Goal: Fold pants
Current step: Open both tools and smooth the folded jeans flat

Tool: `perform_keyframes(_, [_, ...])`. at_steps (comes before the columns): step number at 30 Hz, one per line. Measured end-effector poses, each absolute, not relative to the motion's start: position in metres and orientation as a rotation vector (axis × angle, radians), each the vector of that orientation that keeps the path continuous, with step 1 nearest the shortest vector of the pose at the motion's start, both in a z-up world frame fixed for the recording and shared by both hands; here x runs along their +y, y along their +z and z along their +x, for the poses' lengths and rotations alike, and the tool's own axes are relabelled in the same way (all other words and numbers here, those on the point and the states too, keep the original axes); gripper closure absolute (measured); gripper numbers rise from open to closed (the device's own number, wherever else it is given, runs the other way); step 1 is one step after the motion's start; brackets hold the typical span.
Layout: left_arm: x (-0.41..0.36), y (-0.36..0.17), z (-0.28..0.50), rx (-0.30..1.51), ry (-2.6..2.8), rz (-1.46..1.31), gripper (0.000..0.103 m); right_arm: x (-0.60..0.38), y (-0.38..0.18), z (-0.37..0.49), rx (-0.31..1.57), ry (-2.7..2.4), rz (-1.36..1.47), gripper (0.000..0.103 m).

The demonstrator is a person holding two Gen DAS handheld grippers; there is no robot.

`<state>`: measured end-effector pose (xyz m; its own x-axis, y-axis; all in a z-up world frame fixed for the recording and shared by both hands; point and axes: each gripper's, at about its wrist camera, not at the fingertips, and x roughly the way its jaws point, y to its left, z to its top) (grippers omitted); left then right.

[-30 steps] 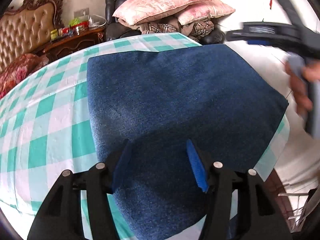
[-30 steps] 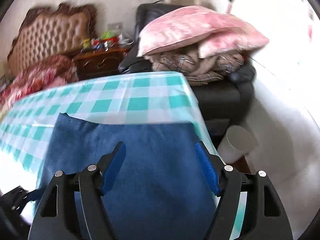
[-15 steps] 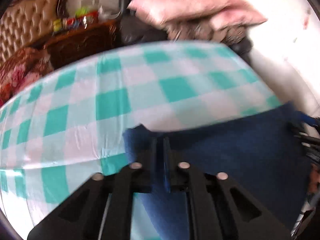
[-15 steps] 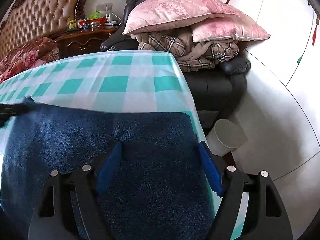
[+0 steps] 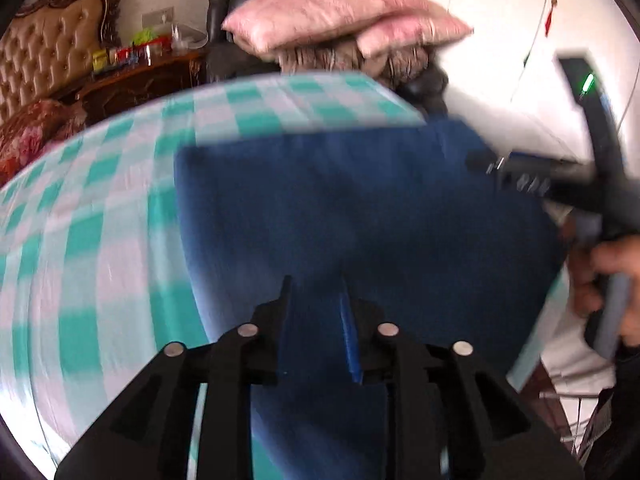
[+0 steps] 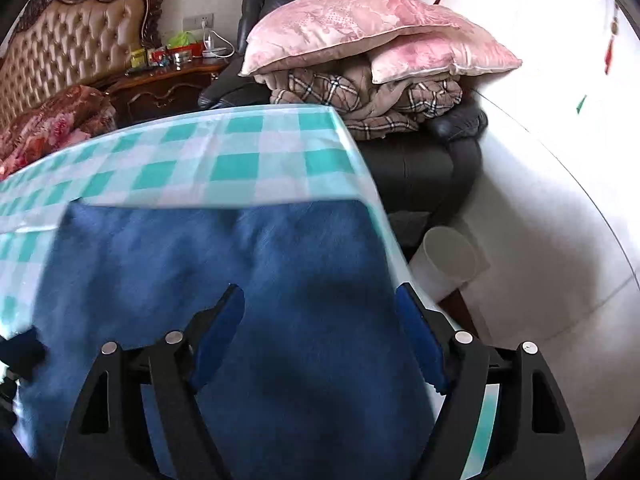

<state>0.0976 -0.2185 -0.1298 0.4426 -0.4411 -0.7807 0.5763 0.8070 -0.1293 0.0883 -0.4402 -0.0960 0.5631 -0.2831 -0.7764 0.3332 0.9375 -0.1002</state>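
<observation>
Left wrist view: the blue pants (image 5: 360, 216) lie folded into a broad flat block on the green-and-white checked tablecloth (image 5: 100, 208), reaching the table's right edge. The left gripper (image 5: 314, 320) hangs over the near part of the cloth, its fingers a narrow gap apart with fabric showing between them; whether they touch the fabric cannot be told through the motion blur. At the right edge of this view the right gripper (image 5: 520, 176) points in over the pants' far right corner, held by a hand (image 5: 600, 280) wrapped around its handle.

Right wrist view: the pants (image 6: 224, 264) fill the lower frame, their far edge straight across the tablecloth (image 6: 240, 160). The right gripper (image 6: 320, 320) stands wide open above the cloth, clamping nothing. Beyond the table, pink pillows (image 6: 352, 36) rest on folded blankets in a dark armchair (image 6: 432, 160); a white bin (image 6: 448, 256) sits on the floor.
</observation>
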Motion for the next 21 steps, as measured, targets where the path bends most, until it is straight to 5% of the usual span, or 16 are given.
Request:
perform_keyframes(12, [-0.203,-0.127,0.055,0.905,-0.576,0.205,0.061,-0.411,-0.123,0.028,0.971,-0.380,0.047,0.027])
perform_keyframes(21, [-0.196,-0.130,0.045,0.921,-0.582,0.224,0.060,-0.408,-0.126,0.026,0.968,-0.385,0.036,0.027])
